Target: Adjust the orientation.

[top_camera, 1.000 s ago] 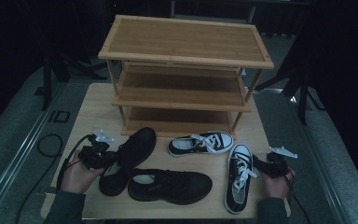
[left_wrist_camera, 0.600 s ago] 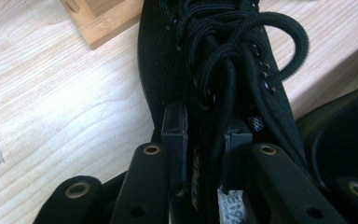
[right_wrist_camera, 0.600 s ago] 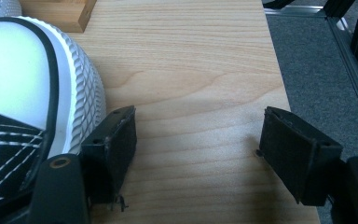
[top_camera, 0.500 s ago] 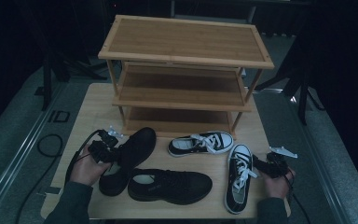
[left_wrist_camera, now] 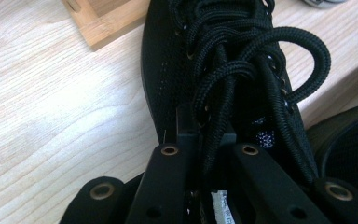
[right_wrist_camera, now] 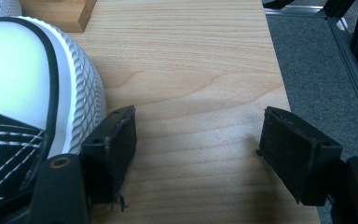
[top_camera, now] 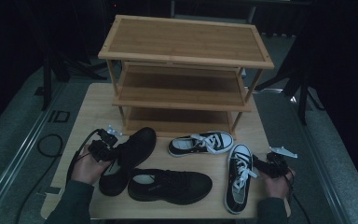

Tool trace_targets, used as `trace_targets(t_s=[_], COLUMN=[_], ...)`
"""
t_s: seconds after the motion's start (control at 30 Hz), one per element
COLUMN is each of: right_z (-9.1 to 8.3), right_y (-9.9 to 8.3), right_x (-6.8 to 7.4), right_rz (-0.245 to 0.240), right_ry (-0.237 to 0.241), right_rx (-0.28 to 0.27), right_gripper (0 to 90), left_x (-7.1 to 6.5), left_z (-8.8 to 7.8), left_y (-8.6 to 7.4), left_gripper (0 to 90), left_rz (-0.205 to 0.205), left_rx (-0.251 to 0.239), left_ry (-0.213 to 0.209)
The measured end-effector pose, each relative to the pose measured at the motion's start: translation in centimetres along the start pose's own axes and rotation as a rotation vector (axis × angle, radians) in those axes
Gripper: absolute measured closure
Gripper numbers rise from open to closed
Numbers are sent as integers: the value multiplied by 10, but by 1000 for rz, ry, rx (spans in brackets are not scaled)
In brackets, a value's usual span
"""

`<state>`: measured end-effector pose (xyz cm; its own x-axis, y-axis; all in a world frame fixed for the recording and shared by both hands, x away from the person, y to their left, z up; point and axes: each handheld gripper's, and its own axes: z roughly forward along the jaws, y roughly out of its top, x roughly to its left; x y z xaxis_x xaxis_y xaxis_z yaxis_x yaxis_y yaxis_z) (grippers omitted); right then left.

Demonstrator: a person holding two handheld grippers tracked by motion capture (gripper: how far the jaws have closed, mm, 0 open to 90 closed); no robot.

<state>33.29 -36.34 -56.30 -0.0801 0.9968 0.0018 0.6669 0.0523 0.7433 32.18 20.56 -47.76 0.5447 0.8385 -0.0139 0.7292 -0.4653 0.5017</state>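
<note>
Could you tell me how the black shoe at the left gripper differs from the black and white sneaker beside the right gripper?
The black shoe is black all over, laces included; the sneaker has white laces, toe cap and sole edge. The left gripper, whose jaws have just been closing, pinches the black shoe's upper by the laces; the right gripper stands open with bare table between its jaws, the sneaker just outside them. Both shoes rest on the table before the wooden rack.

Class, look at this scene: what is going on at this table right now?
A person works two hand-held grippers at a wooden table in front of a bamboo shoe rack. The left gripper has just been closing, and its jaws now pinch the laces of a black shoe. The right gripper rests open on the table beside a black-and-white sneaker, gripping nothing.
</note>
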Motion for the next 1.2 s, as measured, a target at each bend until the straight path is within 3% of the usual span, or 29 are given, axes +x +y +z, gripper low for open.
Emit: trace_targets(t_s=[0.2,0.6,1.0,1.2], right_z=[0,0,0,0], right_y=[0,0,0,0], right_x=[0,0,0,0], right_rz=[0,0,0,0], right_ry=[0,0,0,1], right_rx=[0,0,0,0], right_gripper=[270,270,270,270], left_x=[3,4,3,7], left_z=[-1,-5,-8,-8], left_y=[-3,10,19,21], left_gripper=[872,874,874,873], left_rz=[-49,-65,-78,-107], left_rx=[-41,-87,-119,-142], left_ry=[-25,-44,-19,-15])
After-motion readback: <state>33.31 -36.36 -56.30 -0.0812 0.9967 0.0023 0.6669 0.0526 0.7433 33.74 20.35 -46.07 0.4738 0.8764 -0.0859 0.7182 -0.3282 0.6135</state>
